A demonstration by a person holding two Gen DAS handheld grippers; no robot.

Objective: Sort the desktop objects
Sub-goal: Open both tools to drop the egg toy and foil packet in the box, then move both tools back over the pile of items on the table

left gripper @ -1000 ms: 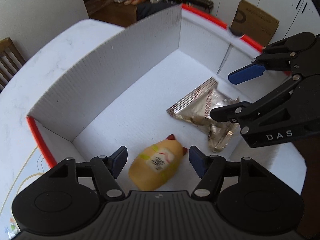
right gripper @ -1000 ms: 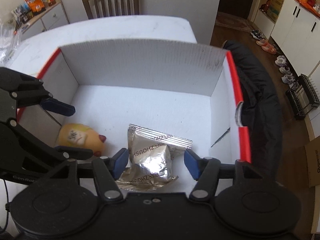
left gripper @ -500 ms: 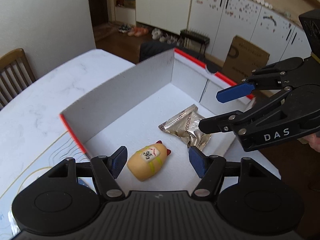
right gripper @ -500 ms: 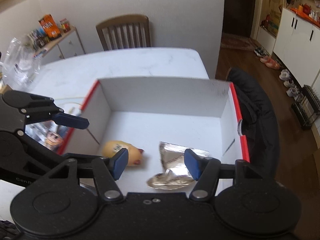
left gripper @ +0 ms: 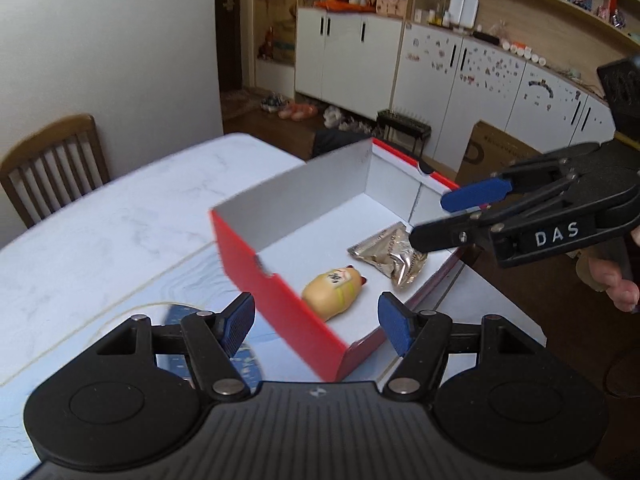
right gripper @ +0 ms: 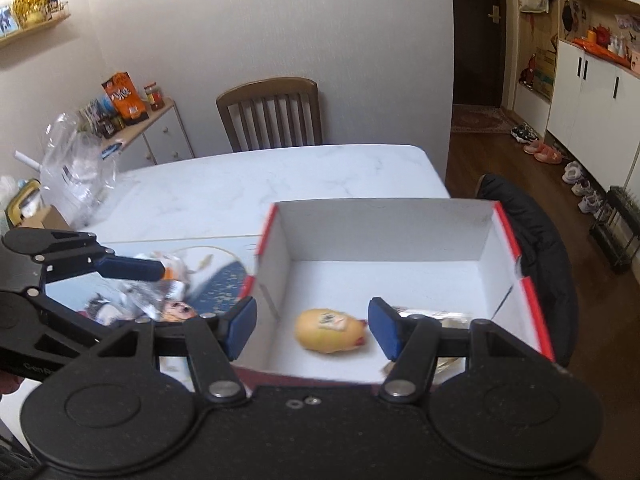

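Note:
A red box with white inside walls (left gripper: 240,256) (right gripper: 532,300) stands on the white table. In it lie a yellow toy (left gripper: 334,290) (right gripper: 328,330) and a silver foil packet (left gripper: 390,254) (right gripper: 436,314). My left gripper (left gripper: 316,326) is open and empty, held above the box's near left corner. My right gripper (right gripper: 312,330) is open and empty, above the box's near edge. The right gripper also shows in the left wrist view (left gripper: 444,220), and the left gripper in the right wrist view (right gripper: 120,292). Several loose items (right gripper: 160,296) lie on a blue mat left of the box.
A wooden chair (right gripper: 272,114) stands at the table's far side. A dark jacket (right gripper: 528,232) hangs over a chair right of the box. A clear plastic bag (right gripper: 76,176) sits at the table's left. A cardboard box (left gripper: 496,152) and cupboards stand beyond the table.
Both grippers have risen and pulled back from inside the box, staying open. The toy and the foil packet stay in the box.

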